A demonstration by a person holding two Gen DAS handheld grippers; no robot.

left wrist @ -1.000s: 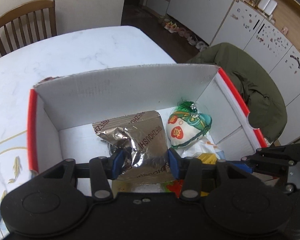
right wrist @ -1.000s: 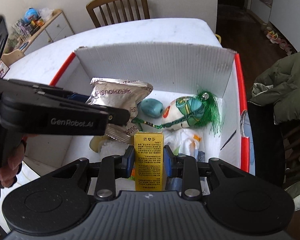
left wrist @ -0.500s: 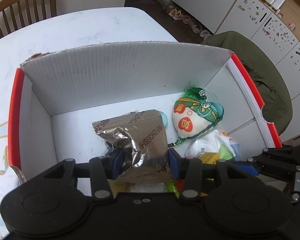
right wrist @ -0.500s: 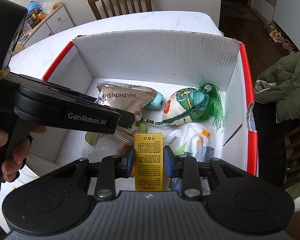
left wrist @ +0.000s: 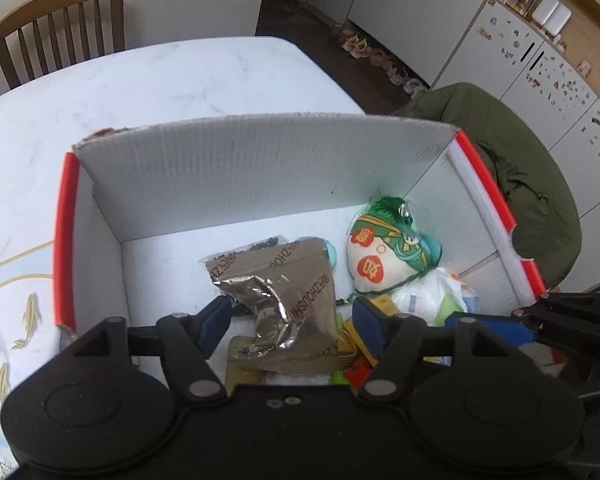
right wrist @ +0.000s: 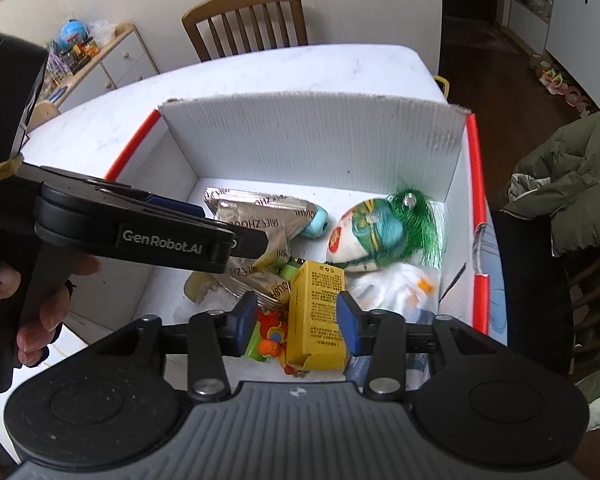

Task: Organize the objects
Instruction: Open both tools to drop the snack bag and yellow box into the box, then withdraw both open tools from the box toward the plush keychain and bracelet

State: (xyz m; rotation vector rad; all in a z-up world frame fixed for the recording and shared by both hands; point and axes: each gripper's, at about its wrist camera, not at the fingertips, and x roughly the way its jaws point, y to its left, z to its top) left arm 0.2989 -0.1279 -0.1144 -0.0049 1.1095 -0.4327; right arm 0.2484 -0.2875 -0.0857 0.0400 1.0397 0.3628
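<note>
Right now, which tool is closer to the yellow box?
Right. The right tool hangs open straddling the yellow box, which lies between its fingers. The left tool is open over the silver foil bag, beside the box.

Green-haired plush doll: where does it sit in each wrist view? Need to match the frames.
Left wrist: green-haired plush doll right of centre, lying in the box's far right corner beside the silver foil pouch.
Right wrist: doll centre-right, same corner, just beyond the yellow carton.
Shared landmark: the box's white corrugated back wall.
</note>
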